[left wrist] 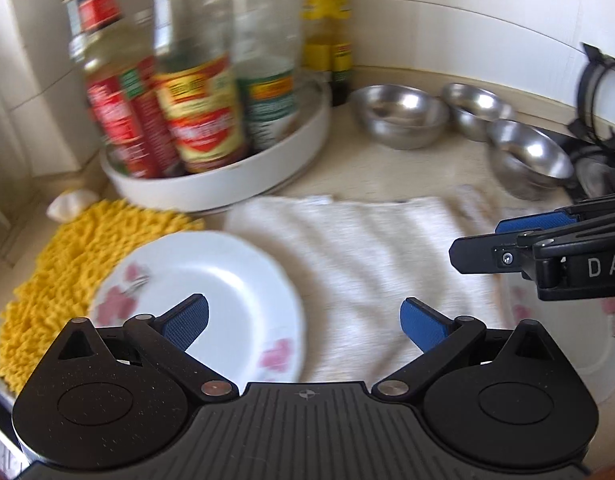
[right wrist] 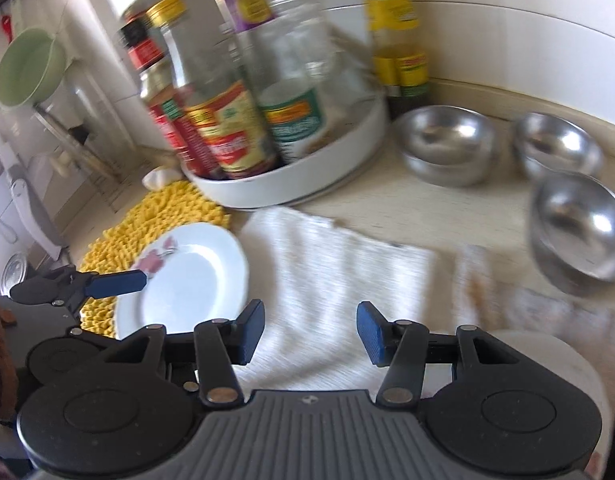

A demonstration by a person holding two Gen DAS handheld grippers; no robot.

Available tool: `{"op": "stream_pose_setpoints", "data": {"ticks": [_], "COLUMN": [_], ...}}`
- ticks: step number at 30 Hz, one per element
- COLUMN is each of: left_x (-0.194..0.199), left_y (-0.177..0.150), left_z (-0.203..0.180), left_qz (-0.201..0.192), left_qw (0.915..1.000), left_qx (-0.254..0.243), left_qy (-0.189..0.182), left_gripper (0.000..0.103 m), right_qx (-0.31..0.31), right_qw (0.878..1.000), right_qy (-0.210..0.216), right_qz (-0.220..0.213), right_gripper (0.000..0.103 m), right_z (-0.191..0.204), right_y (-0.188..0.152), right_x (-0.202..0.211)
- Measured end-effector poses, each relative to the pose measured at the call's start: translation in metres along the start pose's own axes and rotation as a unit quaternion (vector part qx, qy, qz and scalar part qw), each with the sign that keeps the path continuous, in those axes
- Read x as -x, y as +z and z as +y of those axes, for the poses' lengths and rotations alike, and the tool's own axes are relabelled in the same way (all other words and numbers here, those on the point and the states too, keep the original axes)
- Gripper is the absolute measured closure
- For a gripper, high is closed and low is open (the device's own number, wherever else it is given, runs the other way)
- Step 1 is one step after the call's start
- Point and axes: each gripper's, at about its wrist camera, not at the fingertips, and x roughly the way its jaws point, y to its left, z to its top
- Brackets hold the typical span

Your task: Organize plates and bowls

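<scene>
Place: home kitchen counter
Ahead of the tools: sauce bottles [left wrist: 199, 112] on a white turntable [left wrist: 227, 176], steel bowls [right wrist: 447, 144]
Far right: stove burner [left wrist: 599, 92]
Behind: tiled wall [right wrist: 507, 32]

The plate [left wrist: 195, 300] is white with pink flower prints near its rim, and it lies partly on a bright yellow, nubbly mat [left wrist: 67, 264]. The towel [left wrist: 367, 272] is off-white with faint ribbing. Three steel bowls [left wrist: 403, 114] shine silver. The round tray [left wrist: 227, 176] is white, and its bottles [left wrist: 199, 120] wear red, yellow and green labels. Both grippers' finger pads [left wrist: 187, 320] are blue on black arms.
</scene>
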Motion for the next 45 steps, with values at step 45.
{"op": "stream_pose_setpoints", "data": {"ticks": [45], "left_x": [-0.045], "left_y": [-0.039], "left_z": [0.138], "left_qz": [0.055], "left_qw": [0.9955], "left_qx": [0.075], "left_qy": [-0.021], "left_gripper": [0.001], "right_qx": [-0.003], "right_qw": [0.996], "right_qy": [0.014], "right_qz": [0.085], "right_gripper": [0.048], "right_z": [0.073], "right_y": [-0.010], "right_x": [-0.099]}}
